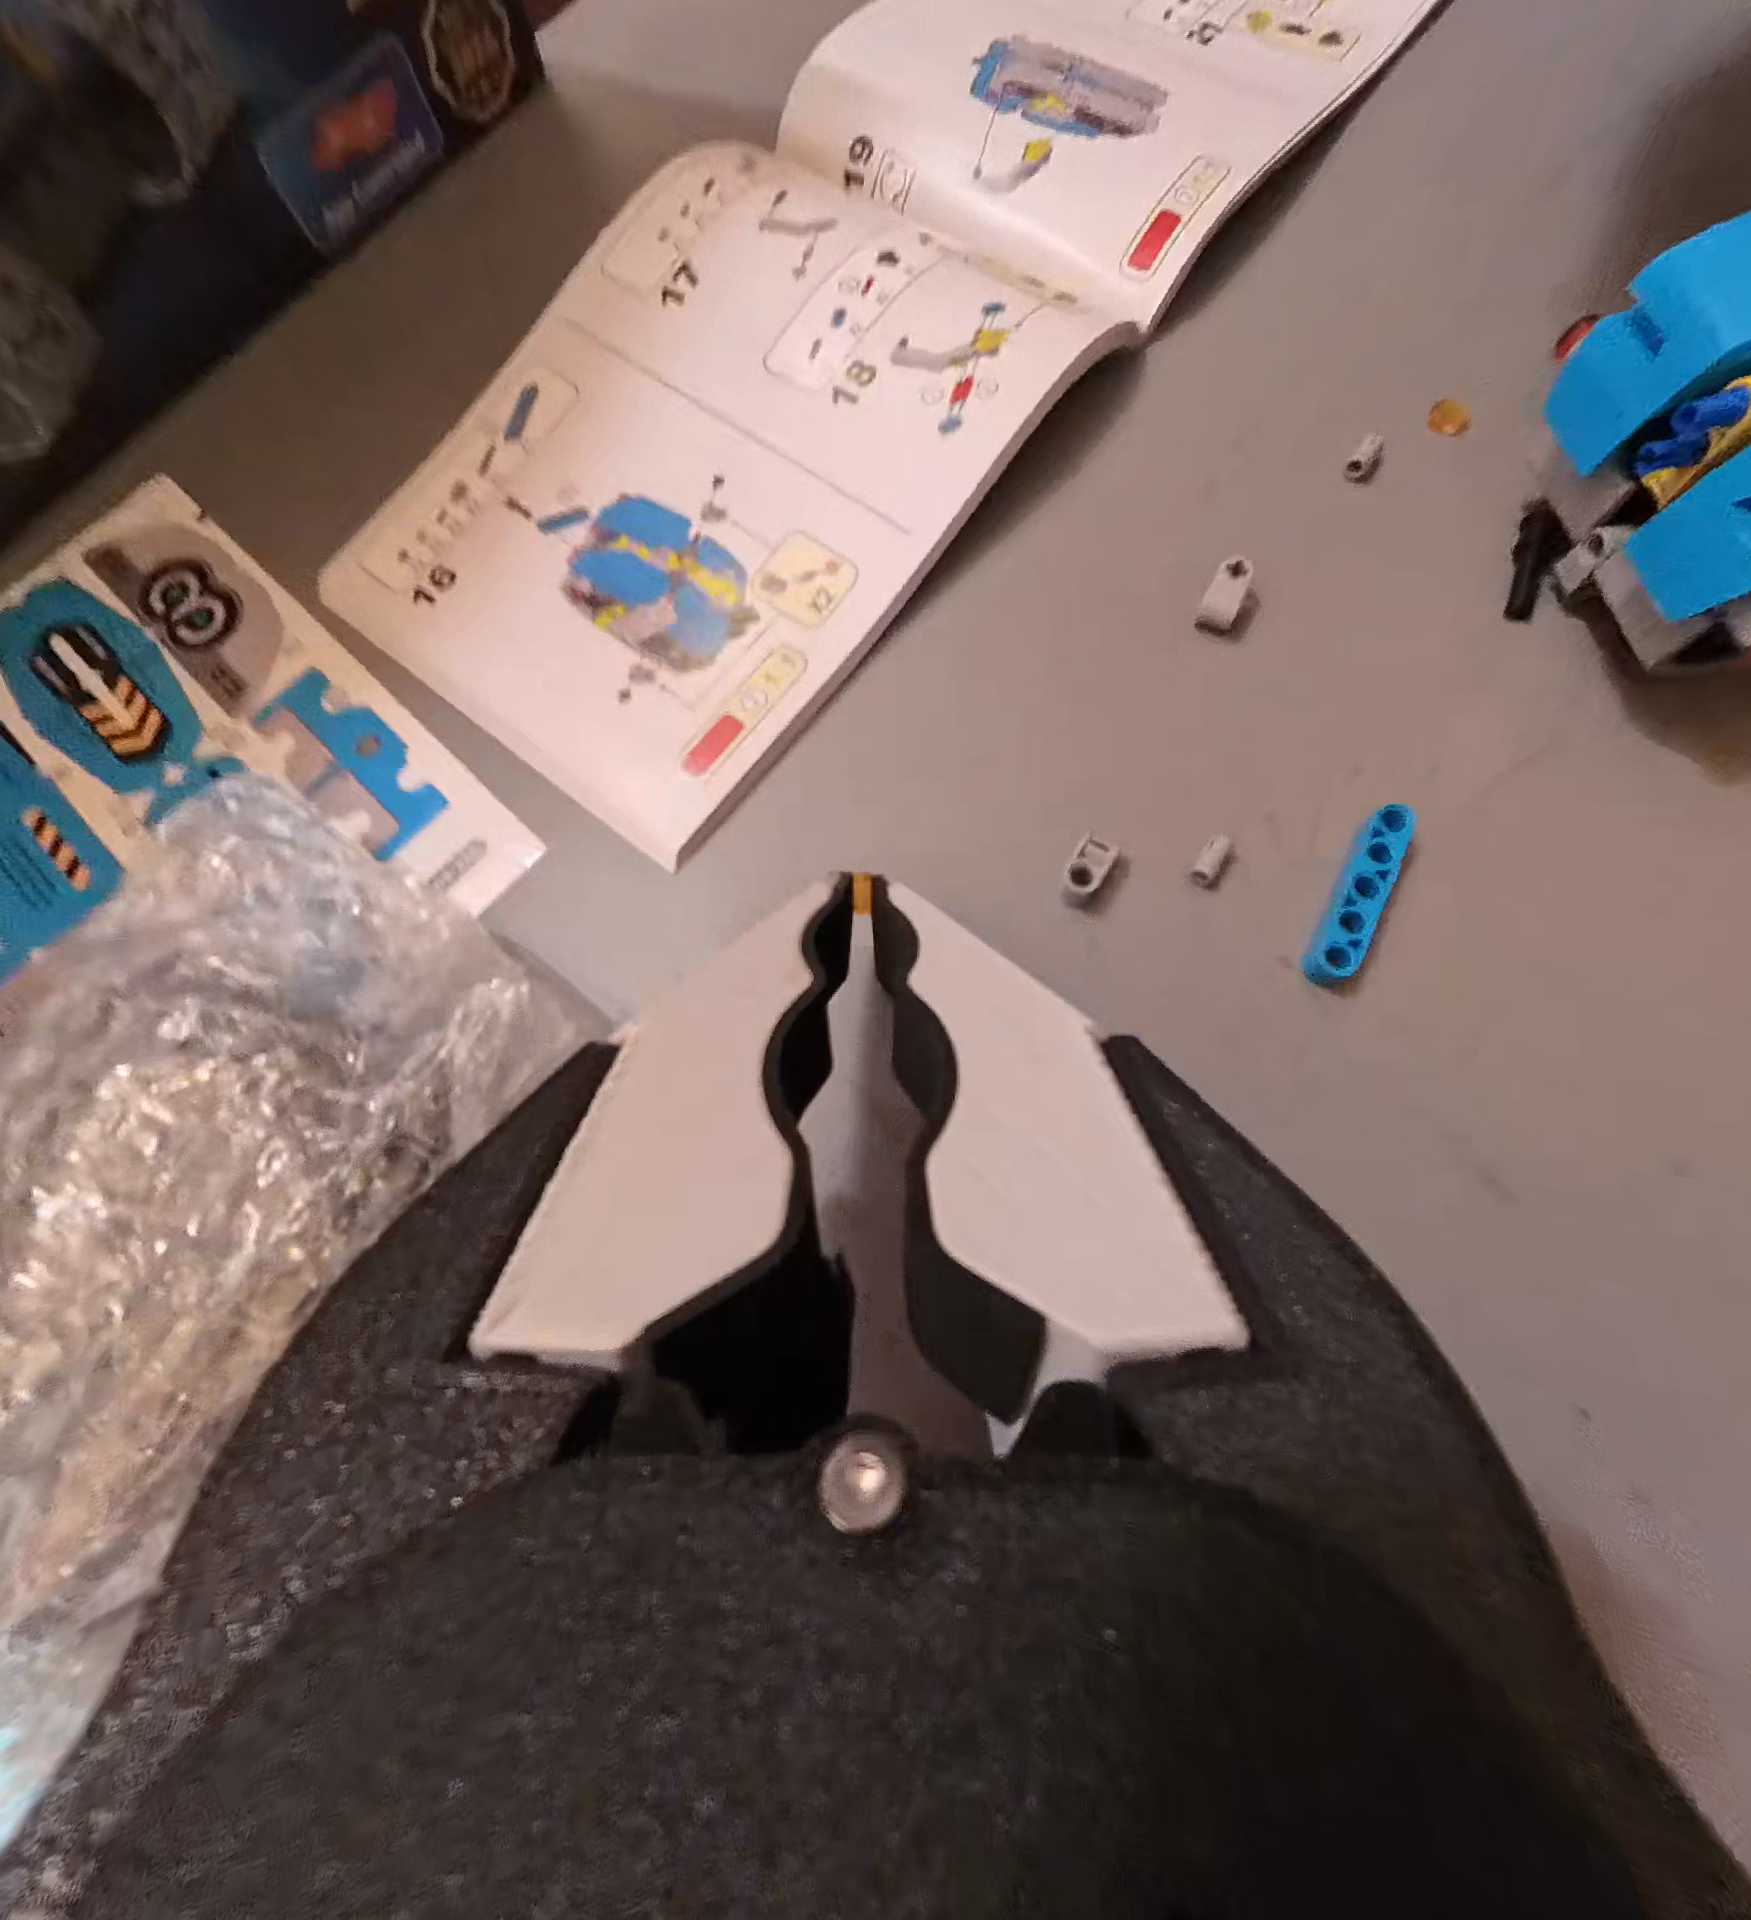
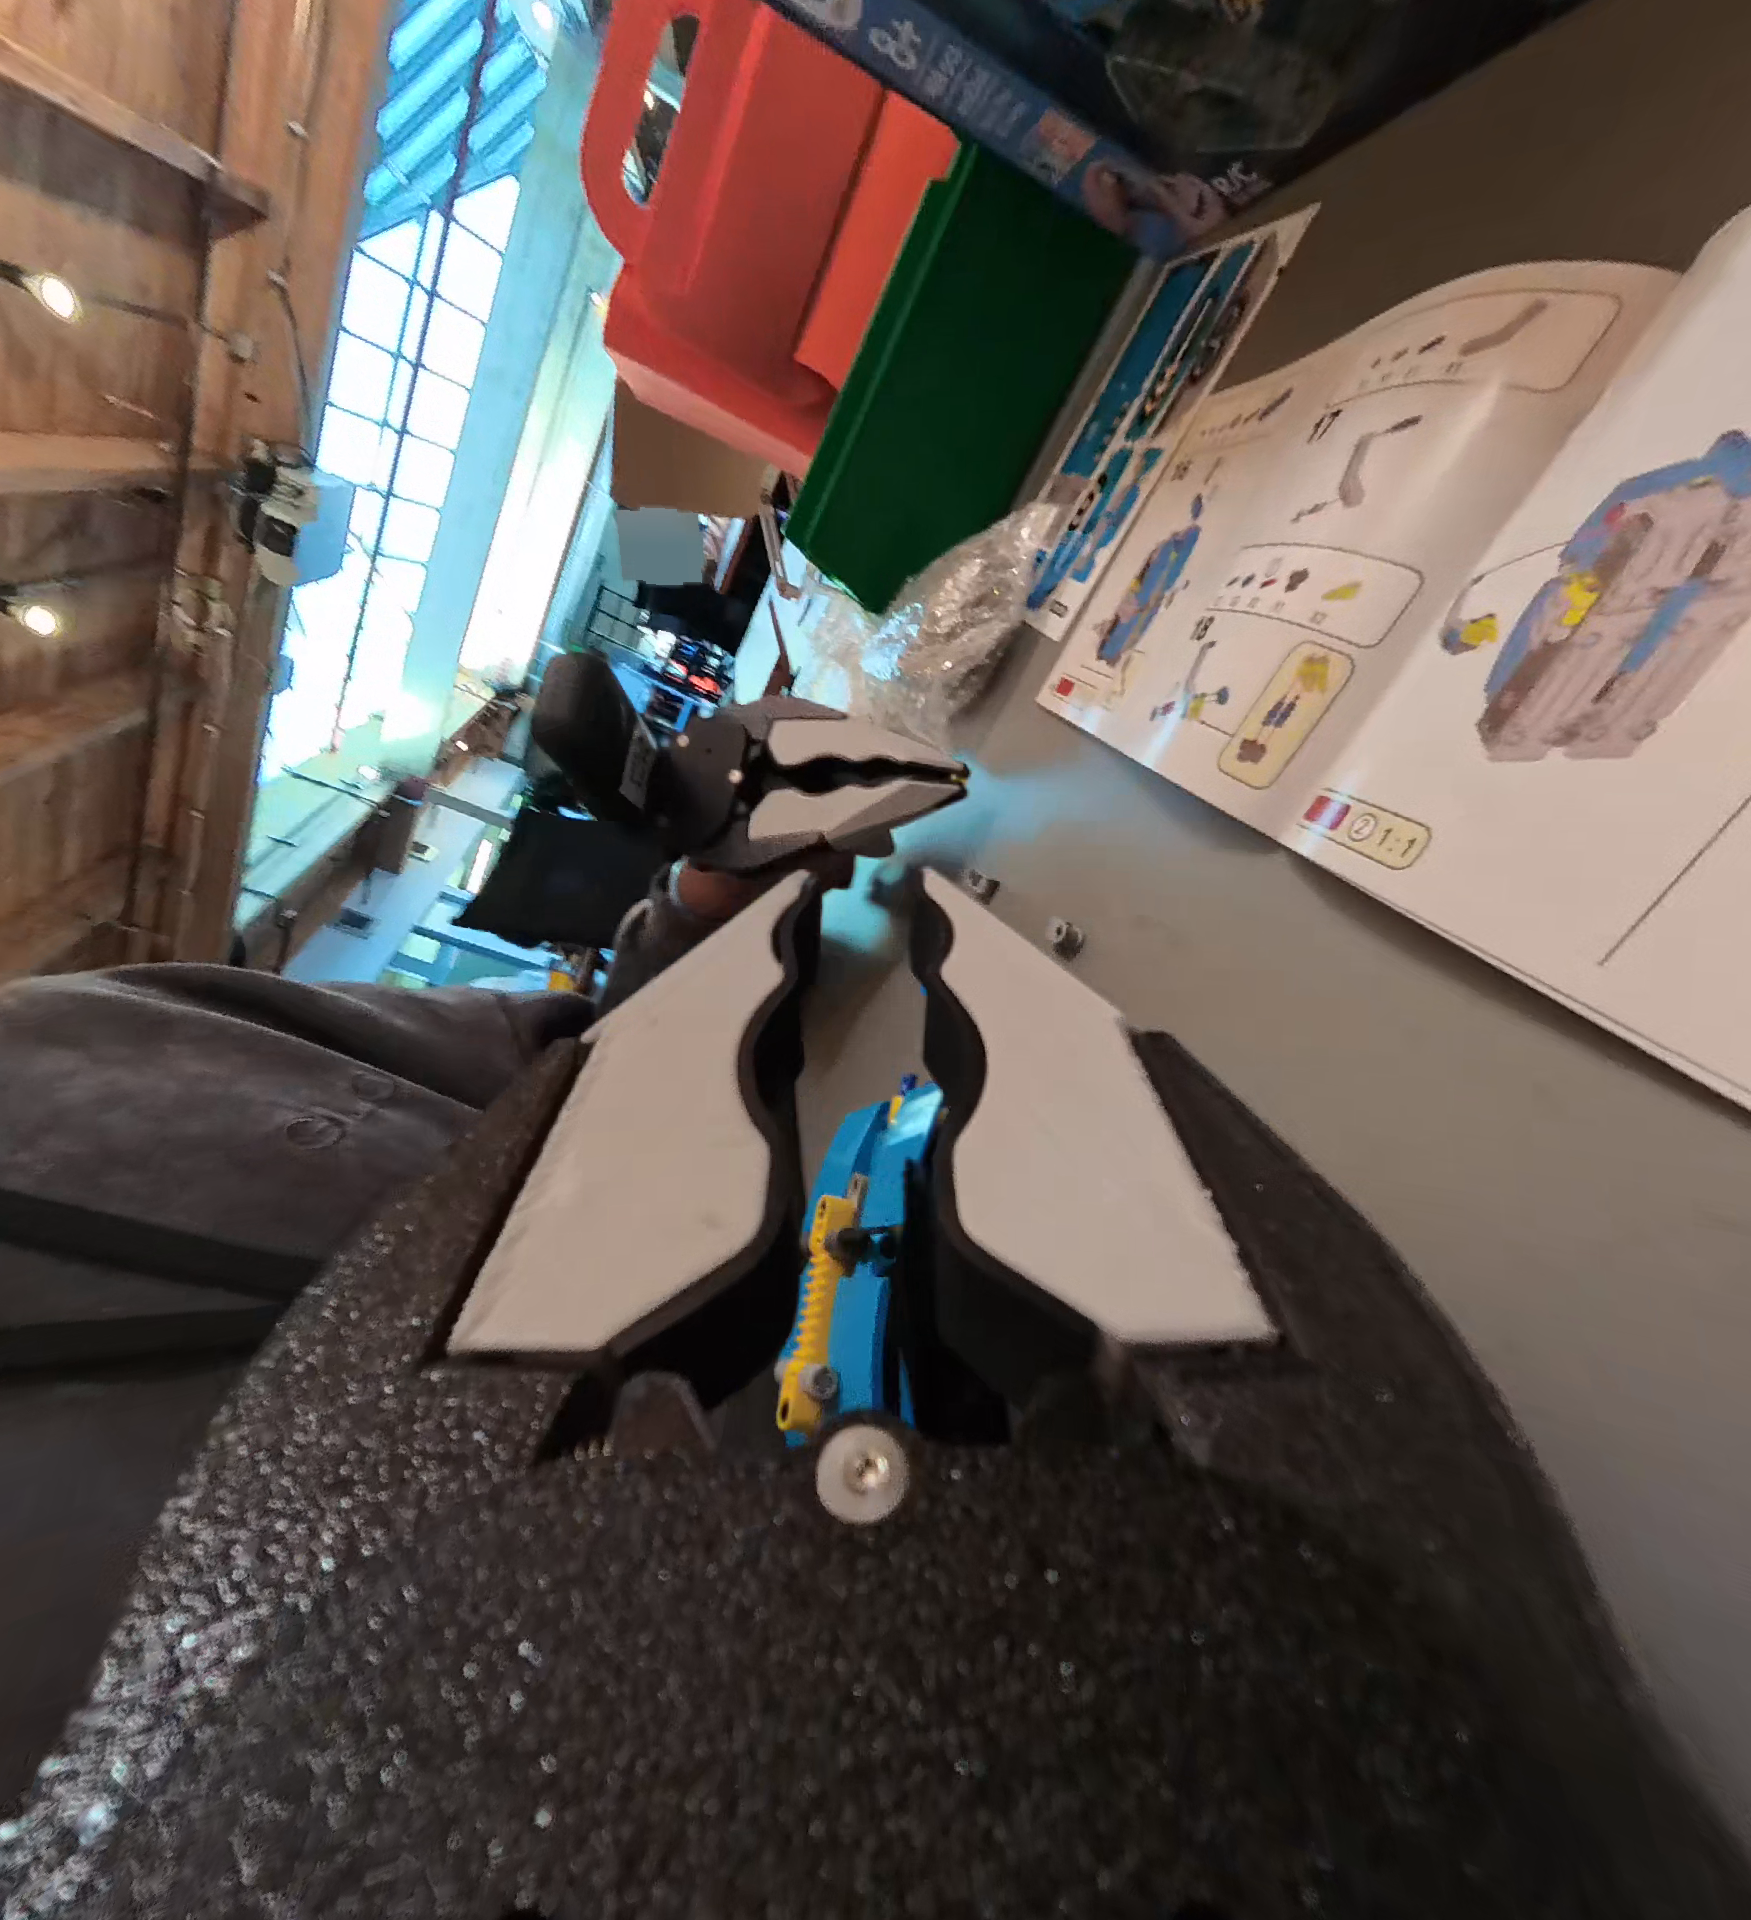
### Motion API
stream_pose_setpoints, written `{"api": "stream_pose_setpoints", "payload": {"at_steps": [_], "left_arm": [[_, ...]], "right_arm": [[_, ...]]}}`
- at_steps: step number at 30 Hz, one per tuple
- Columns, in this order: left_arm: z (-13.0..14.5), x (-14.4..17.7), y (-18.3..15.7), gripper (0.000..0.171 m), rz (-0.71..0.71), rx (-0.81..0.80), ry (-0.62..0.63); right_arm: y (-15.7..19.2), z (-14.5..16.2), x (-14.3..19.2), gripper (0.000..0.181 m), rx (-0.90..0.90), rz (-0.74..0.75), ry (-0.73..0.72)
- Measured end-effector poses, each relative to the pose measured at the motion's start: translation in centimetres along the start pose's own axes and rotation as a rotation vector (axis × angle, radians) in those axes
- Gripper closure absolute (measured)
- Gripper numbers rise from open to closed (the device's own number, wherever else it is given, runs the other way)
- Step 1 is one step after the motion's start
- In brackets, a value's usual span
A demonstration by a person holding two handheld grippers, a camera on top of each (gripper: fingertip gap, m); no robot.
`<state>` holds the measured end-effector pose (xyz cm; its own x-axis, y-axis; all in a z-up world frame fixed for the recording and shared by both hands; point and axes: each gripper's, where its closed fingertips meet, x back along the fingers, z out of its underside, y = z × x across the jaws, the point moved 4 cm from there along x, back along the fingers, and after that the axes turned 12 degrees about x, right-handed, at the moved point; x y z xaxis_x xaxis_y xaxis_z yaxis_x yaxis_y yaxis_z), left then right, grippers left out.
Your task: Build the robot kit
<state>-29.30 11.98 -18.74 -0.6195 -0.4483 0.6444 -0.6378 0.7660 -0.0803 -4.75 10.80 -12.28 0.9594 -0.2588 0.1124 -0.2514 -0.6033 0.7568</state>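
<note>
i am seeing the left tool hovering over the grey tabletop with its fingers pinched together on a small yellow-orange piece at the very tips. just beyond it are lying a blue beam with holes and 4 small grey connectors, with the open instruction booklet farther off and a crinkled plastic bag at the left. the right tool is clamping a blue and yellow brick model deep between its fingers, while the tips are standing apart.
</note>
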Motion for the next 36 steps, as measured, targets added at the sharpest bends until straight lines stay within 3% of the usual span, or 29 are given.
{"api": "stream_pose_setpoints", "payload": {"at_steps": [5,14,26,31,36], "left_arm": [[1.2,-0.6,1.0,0.169,-0.069,-0.007,0.056],[1.0,-0.8,0.1,0.167,-0.031,-0.009,0.089],[1.4,-0.2,-1.6,0.146,0.169,0.096,0.078],[-1.0,0.8,-1.3,0.143,0.250,0.119,-0.054],[-4.3,1.3,-0.1,0.143,0.261,0.199,-0.335]], "right_arm": [[-0.3,0.3,-0.2,0.165,0.077,0.091,0.049],[-0.6,-0.4,1.5,0.164,0.068,0.108,0.014],[-2.7,-2.3,6.7,0.163,0.032,0.168,-0.162],[-3.6,-1.9,6.2,0.162,0.042,0.192,-0.139],[-3.3,-2.3,5.7,0.153,0.150,0.188,-0.172]]}}
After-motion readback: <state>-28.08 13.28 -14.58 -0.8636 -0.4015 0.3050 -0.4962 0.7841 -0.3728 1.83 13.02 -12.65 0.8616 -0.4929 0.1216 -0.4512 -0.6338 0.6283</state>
